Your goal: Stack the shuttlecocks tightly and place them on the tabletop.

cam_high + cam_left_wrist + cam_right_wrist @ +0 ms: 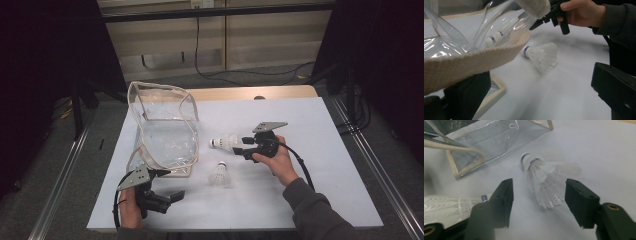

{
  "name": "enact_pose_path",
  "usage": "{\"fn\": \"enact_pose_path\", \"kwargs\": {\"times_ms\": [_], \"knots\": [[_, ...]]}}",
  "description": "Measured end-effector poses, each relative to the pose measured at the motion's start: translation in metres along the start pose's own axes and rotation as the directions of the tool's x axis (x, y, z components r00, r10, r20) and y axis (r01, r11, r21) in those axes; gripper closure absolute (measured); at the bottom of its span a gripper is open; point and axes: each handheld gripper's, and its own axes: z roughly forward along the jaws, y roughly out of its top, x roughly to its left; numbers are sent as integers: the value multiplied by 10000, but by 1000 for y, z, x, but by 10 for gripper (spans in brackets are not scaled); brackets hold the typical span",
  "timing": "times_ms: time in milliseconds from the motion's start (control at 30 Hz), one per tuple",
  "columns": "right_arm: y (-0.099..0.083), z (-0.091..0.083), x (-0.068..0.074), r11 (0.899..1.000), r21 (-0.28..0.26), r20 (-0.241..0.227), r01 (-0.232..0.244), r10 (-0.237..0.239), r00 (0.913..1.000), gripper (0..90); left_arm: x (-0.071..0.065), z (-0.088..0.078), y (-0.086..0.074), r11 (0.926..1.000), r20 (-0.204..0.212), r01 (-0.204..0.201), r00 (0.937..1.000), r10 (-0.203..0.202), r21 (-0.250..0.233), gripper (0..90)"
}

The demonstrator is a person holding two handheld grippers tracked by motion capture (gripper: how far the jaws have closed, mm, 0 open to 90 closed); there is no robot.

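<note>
Left gripper (165, 196) sits at the tabletop's (310, 150) 7 o'clock edge, body low and pointing toward 3 o'clock; in the left gripper view its fingers (466, 96) stand well apart, one under the cream webbing trim of the clear pouch (167, 132), the other at the far right, and whether the near finger presses that trim cannot be told. The clear pouch stands open at 10 o'clock from the tabletop centre, its mouth rim raised and bent. Near shuttlecock (220, 175) lies on its side at 6 o'clock from the centre, just right of the pouch base and apart from both grippers. Far shuttlecock (225, 142) lies on its side at the centre, cork end with blue band toward 9 o'clock, feather skirt toward the right gripper (239, 145). In the right gripper view the right gripper's fingers (504, 200) stand apart on either side of the feather skirt (549, 182) with a gap at each pad; nothing is clamped. The right hand (275, 160) holds this gripper at 3 o'clock from the centre
</note>
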Motion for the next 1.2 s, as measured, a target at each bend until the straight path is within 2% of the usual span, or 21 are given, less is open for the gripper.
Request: {"fn": "enact_pose_path", "kwargs": {"times_ms": [733,1200], "knots": [[-11,-25,7,9999,-117,-31,-30,29,10000,132,-1,0,0,10000,-15,-25,10000,25,22,27],[-19,-37,16,9998,-196,-272,-66,60,9996,98,-2,0,0,10000,-21,-6,10000,6,17,26]]}}
